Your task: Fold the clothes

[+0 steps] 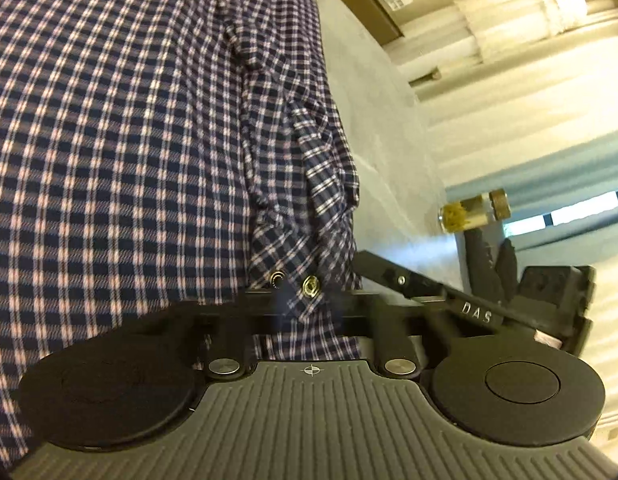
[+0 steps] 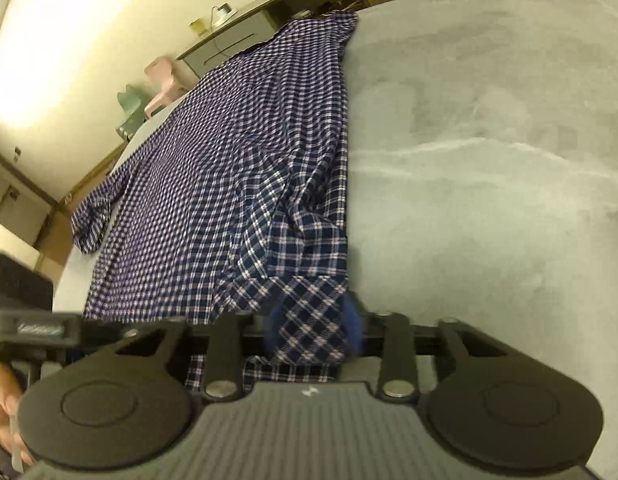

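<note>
Left wrist view, nearest: left gripper (image 1: 305,300), jaws closed on a cuff (image 1: 297,280) of the checked shirt (image 1: 109,120); two metal snaps (image 1: 311,286) sit right at the pinch. The shirt fills the left and centre of the frame, spread on a grey bed cover (image 1: 373,100). Lower right, the other gripper's black body (image 1: 549,296) crosses in front and hides part of the cover. Beyond it, a small jar with yellow contents (image 1: 469,214); pale curtains (image 1: 529,60) at upper right.

Right wrist view, nearest: right gripper (image 2: 313,332), jaws closed on a folded band of the same shirt (image 2: 229,160); blue pads (image 2: 351,320) press the cloth either side. A hand (image 2: 3,408) shows at lower left edge. The shirt runs from bottom centre up to the top centre, one sleeve (image 2: 93,220) bunched at the left. Bare grey bed cover (image 2: 489,160) takes the right half. Far upper left: a pink plastic chair (image 2: 163,82), a green one (image 2: 131,110), a counter (image 2: 245,16) against a cream wall.
</note>
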A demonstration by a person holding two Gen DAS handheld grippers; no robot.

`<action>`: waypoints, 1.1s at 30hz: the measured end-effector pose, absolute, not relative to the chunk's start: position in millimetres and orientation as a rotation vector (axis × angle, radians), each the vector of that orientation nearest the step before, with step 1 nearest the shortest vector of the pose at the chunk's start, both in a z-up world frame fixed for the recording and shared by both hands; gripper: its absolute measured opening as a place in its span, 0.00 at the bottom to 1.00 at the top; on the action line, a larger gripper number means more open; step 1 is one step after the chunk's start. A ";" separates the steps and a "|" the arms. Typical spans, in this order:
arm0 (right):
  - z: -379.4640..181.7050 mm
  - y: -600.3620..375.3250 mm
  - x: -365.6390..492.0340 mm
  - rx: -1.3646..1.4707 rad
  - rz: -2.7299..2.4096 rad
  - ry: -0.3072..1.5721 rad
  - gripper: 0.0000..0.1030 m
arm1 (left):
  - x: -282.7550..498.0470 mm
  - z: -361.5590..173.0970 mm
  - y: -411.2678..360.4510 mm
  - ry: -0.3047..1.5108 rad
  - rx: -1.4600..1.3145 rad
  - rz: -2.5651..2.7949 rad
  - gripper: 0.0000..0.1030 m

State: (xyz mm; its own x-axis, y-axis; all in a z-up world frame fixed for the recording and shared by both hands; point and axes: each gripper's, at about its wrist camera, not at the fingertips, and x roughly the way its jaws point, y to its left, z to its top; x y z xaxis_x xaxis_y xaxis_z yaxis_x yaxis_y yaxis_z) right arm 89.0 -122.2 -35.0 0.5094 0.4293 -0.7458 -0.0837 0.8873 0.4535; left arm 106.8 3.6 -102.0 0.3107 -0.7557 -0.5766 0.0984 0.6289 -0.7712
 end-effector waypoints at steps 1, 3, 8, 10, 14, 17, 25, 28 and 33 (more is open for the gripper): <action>-34.0 -121.6 87.5 0.382 0.324 0.986 0.10 | 105.4 -98.7 3.8 1.105 -0.693 -0.628 0.00; -30.0 -125.2 83.4 0.392 0.347 0.958 0.02 | 101.5 -88.4 5.9 1.061 -0.679 -0.631 0.00; -27.2 -127.1 80.1 0.419 0.384 0.955 0.10 | 99.5 -81.9 17.1 1.054 -0.696 -0.605 0.00; -27.1 -127.0 81.5 0.408 0.367 0.960 0.16 | 101.2 -87.7 19.0 1.083 -0.717 -0.576 0.05; -1.0 -100.6 59.7 0.229 0.502 0.814 0.62 | 98.1 -105.1 28.2 1.109 -0.809 -0.489 0.21; -3.6 -55.8 48.4 0.005 0.584 0.790 0.67 | 99.1 -108.9 36.1 1.101 -0.873 -0.483 0.23; -22.4 -14.8 54.5 -0.218 0.534 0.830 0.22 | 105.6 -108.4 32.3 1.092 -0.919 -0.529 0.40; -17.4 -23.8 52.8 -0.171 0.515 0.813 0.11 | 111.0 -115.1 25.0 1.105 -0.935 -0.531 0.41; -16.0 -35.2 61.0 -0.057 0.529 0.827 0.03 | 114.3 -117.8 19.0 1.106 -0.935 -0.540 0.44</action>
State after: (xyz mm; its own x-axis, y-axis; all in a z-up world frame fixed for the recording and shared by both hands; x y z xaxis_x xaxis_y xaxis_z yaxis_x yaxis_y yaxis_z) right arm 61.0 -35.2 -16.0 0.5558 0.4258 -0.7140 -0.4696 0.8695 0.1530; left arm 114.3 19.0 -117.8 0.3820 -0.7710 -0.5095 -0.0729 0.5245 -0.8483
